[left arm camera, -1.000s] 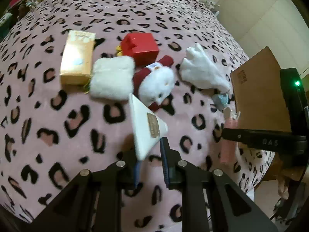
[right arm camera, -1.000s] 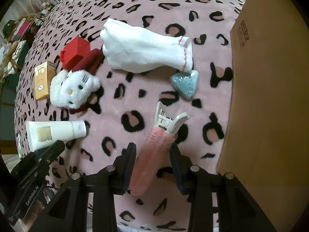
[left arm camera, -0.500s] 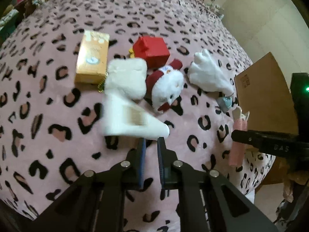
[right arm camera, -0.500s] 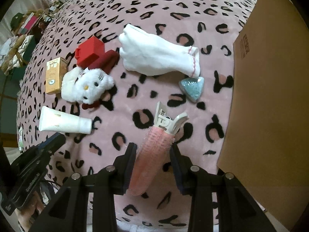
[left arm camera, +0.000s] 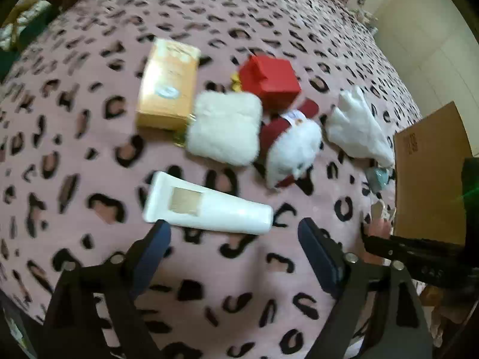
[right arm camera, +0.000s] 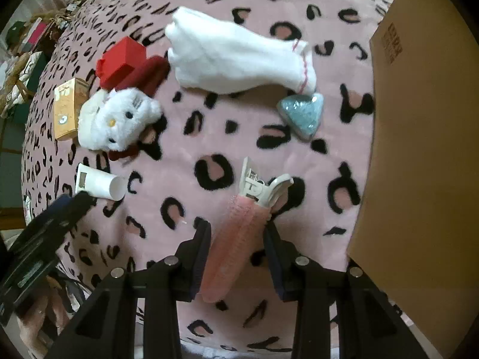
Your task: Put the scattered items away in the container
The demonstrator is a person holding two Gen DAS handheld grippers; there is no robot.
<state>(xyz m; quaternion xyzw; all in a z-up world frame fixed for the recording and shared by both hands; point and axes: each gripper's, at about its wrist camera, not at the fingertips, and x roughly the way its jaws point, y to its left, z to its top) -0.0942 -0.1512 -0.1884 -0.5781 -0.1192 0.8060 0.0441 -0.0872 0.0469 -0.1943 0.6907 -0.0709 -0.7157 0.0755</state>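
Pink spotted blanket (left arm camera: 89, 179) under everything. Brown cardboard box (right arm camera: 419, 149) at 3 o'clock in the right wrist view. Left tongs (left arm camera: 233, 230): just been opening, now wide apart, gripping nothing. White tube (left arm camera: 206, 206) flat on the blanket, just past the tips at 12 o'clock. Right tongs (right arm camera: 236, 227): clenched on the pink hair roller (right arm camera: 233, 239), near the box, at 9 o'clock from it.

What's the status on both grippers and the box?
Left gripper just opened, white tube lying free. Right gripper shut on pink hair roller. Cardboard box beside it, path clear.
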